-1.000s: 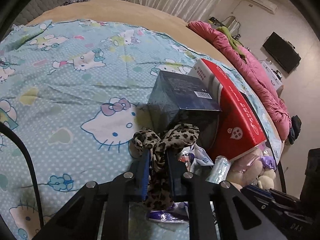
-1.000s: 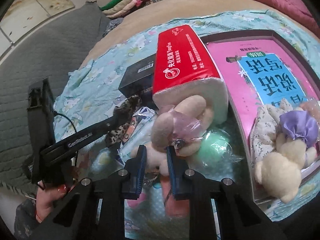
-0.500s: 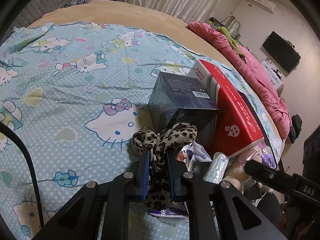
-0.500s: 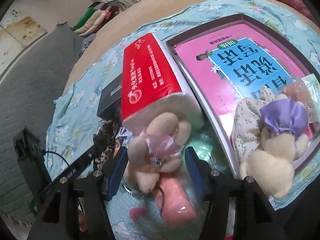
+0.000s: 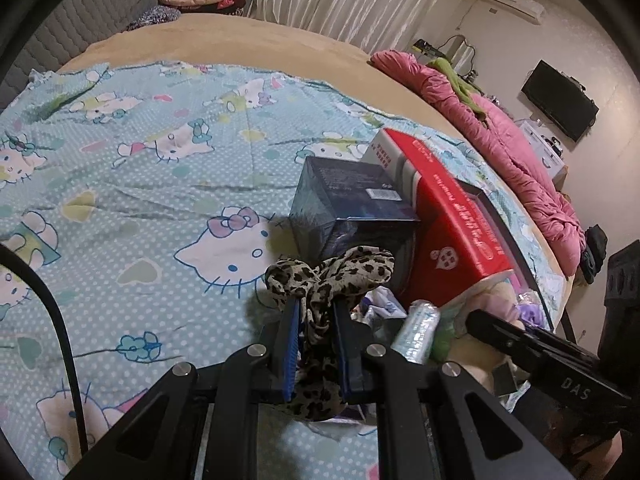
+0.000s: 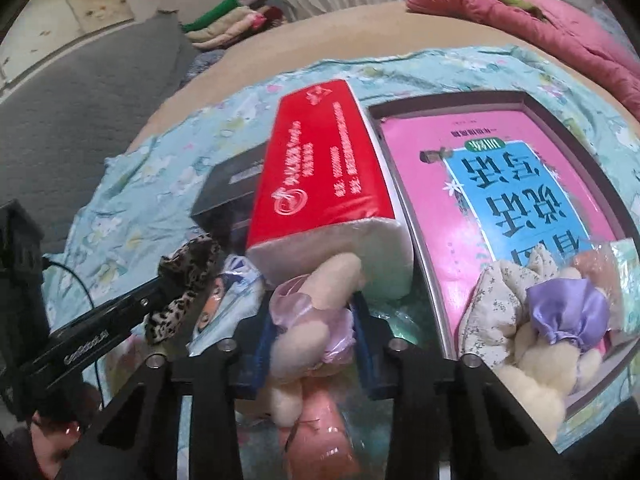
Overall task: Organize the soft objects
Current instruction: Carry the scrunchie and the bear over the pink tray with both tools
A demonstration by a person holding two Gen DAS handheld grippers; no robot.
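We see our left hand-held gripper (image 5: 314,316) clamped on a leopard-print scrunchie (image 5: 332,276), its blue pads pressing the fabric from both sides above the bed's (image 5: 120,184) light blue cartoon-cat sheet. Just beyond the scrunchie stands a dark blue box (image 5: 352,208), with a red tissue pack (image 5: 452,228) touching its right side and small clear-wrapped packets (image 5: 416,328) lying in front. Our right hand-held gripper (image 5: 532,344) reaches in from the lower right, and a pink quilt (image 5: 508,140) lies along the bed's far edge.
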